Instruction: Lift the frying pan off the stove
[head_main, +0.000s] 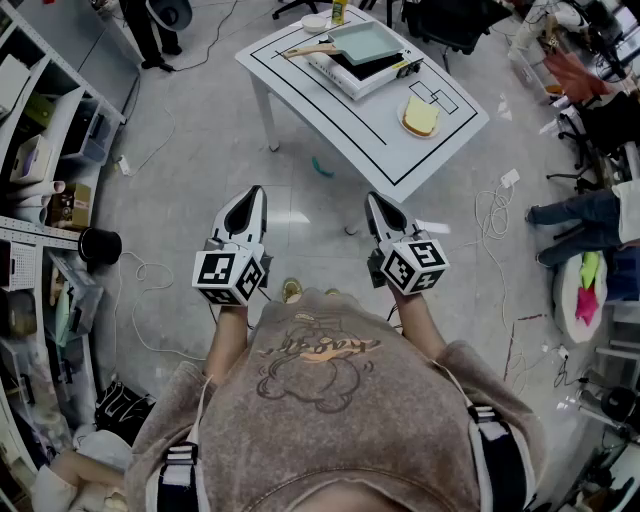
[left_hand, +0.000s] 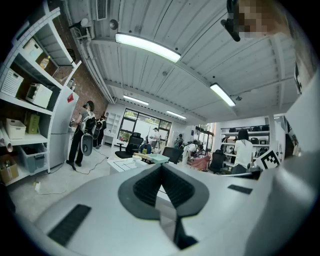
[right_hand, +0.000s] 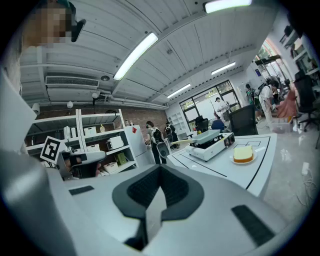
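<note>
At the far left, shelving (head_main: 40, 150) lines the wall, with a black pot (head_main: 100, 245) on the floor just beside it. A person (head_main: 150, 35) stands near the top left corner.

The left claw (head_main: 254, 196) is held over the bare floor, tip pointing toward the table. In the left gripper view its 2 jaws are pressed together with nothing between them. Its marker cube (head_main: 228, 277) sits close to the wearer's chest.

Ahead of both claws and well apart from them stands a white table (head_main: 330, 110) marked with black lines. On its far part sits a white stove (head_main: 365, 72), and the frying pan (head_main: 366, 41), pale green and square, rests on top of it. The pan's wooden handle (head_main: 308, 49) sticks out to the left, past the stove's edge. Nearer the table's right corner a slice of bread (head_main: 420, 117) lies on a plate, apart from the stove.

The right claw (head_main: 372, 199) hangs over the floor beside the left one, level with it and also pointing at the table. In the right gripper view its 2 jaws are pressed together and hold nothing. The stove, pan and bread show beyond them to the right. Its marker cube (head_main: 414, 265) faces up.

At the far right, a seated person's legs (head_main: 575, 215) reach in among office chairs.
</note>
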